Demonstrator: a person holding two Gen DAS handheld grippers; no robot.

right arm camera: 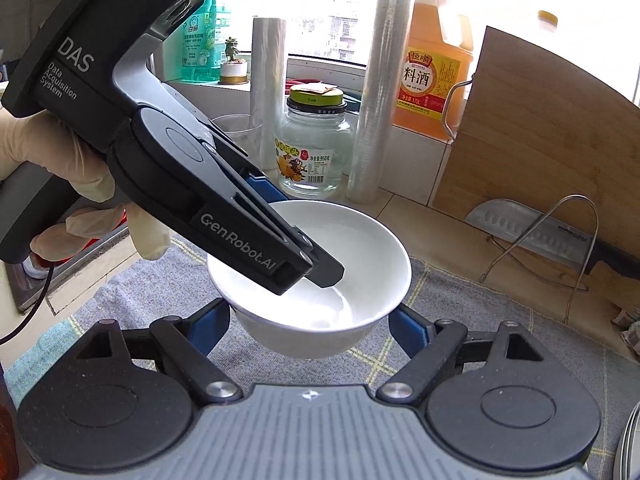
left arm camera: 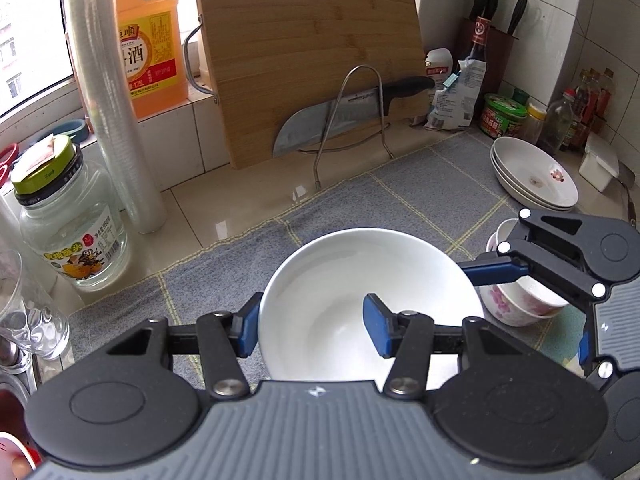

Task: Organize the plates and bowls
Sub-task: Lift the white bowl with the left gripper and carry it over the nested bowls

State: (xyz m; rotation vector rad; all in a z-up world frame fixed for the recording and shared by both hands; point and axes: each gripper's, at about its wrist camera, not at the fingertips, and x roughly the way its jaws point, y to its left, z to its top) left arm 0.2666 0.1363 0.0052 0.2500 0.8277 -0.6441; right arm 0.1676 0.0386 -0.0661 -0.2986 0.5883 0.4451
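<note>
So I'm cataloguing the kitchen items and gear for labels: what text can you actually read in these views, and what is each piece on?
"DAS" and "Data Acquisition System": housing of the left gripper.
"GenRobot.AI": the same gripper's finger arm.
"料酒": orange jug label; the small print is unreadable.
"950": glass jar label, in a line otherwise too small to read.
"SUPOR", faint: knife blade.
Sauce bottle, green tub, snack bag: blurred.

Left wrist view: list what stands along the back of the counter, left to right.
Glass jar with green lid → roll of plastic wrap → orange cooking-wine jug → bamboo cutting board → dark sauce bottle → green-lidded tub.
</note>
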